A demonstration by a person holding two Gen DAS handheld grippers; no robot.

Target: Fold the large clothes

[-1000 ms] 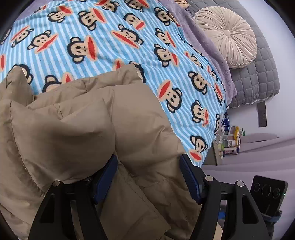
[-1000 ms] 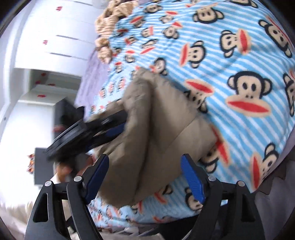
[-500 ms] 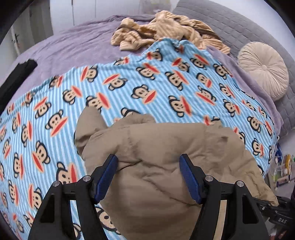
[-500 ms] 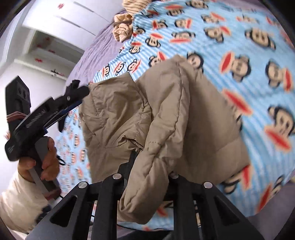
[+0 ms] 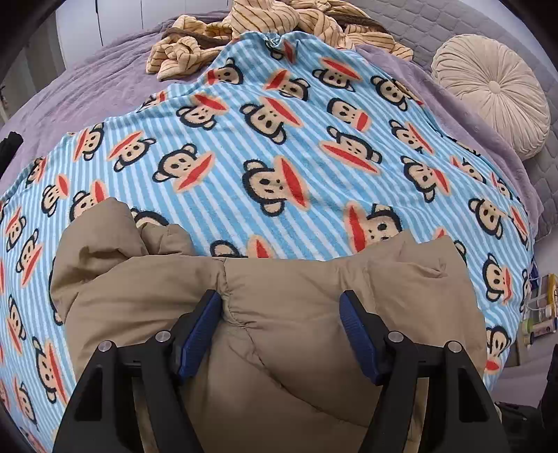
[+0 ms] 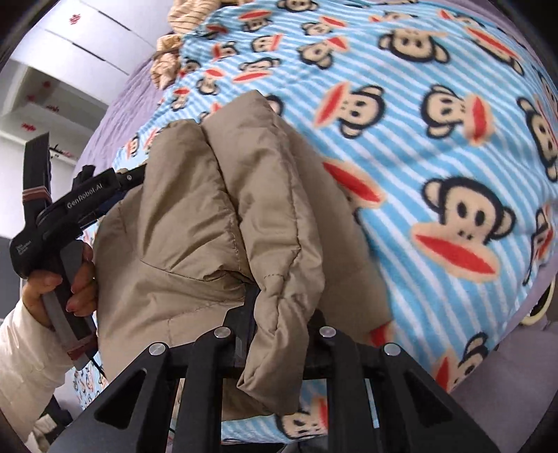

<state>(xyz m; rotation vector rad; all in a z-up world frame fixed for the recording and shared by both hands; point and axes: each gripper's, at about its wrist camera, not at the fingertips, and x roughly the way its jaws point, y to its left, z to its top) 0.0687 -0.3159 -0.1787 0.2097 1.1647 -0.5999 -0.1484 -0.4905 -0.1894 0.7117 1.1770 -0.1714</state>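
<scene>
A: The right gripper (image 6: pixel 279 334) is clamped tight on a thick fold of the tan puffer jacket (image 6: pixel 223 223); the left gripper (image 5: pixel 280 327) stands wide apart, its blue pads (image 5: pixel 200 325) flanking the jacket's bulk without pinching it.

B: Where does the jacket lie?

A: Bunched on the near part of the monkey-print blanket (image 5: pixel 279 146), which covers the bed.

B: Anything hidden?

A: The right fingertips are buried under the fabric, and the jacket's lower part is cut off by the frame.

B: Textures?

A: Smooth quilted shell with stitched seams, puffy lobes; fleecy striped blanket; a pleated round cushion (image 5: pixel 490 92); a crumpled striped garment (image 5: pixel 265 24) beyond.
</scene>
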